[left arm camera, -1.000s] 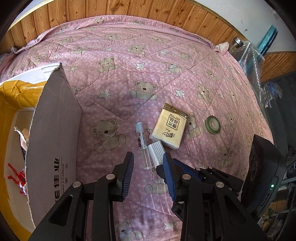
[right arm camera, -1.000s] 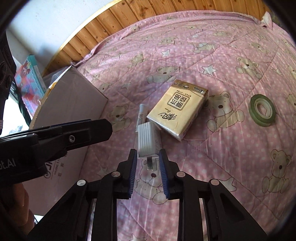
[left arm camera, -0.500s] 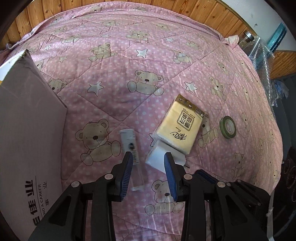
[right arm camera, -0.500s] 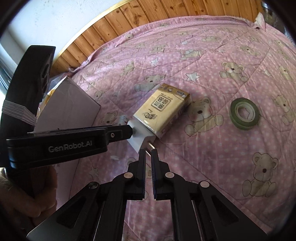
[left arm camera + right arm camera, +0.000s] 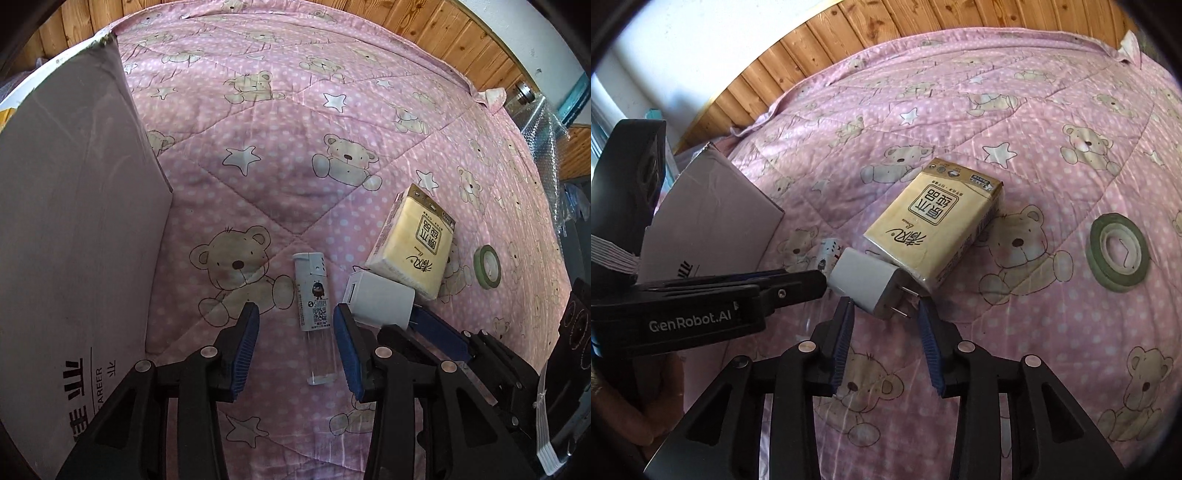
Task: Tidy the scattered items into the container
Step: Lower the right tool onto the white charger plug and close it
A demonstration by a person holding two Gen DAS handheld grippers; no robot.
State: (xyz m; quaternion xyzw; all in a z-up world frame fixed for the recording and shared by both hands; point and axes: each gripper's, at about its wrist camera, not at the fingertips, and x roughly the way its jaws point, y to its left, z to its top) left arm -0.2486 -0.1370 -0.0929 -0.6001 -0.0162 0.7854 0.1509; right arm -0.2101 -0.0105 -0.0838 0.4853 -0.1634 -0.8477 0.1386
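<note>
- Left wrist view: left gripper [image 5: 295, 334] spread wide, straddling the lighter [image 5: 314, 314], whose long axis runs along the fingers.
- Right gripper [image 5: 885, 325] also spread, charger [image 5: 870, 286] just ahead, prongs toward it.
- Cardboard box [image 5: 74, 229] waits leftward.

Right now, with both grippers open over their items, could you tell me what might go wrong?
1. The left gripper straddles the lighter, but its right finger touches the charger and may nudge it.
2. The right gripper faces the charger's prongs, a poor surface to pinch.
3. The charger leans on the tissue pack, which could shift when it is lifted.
</note>
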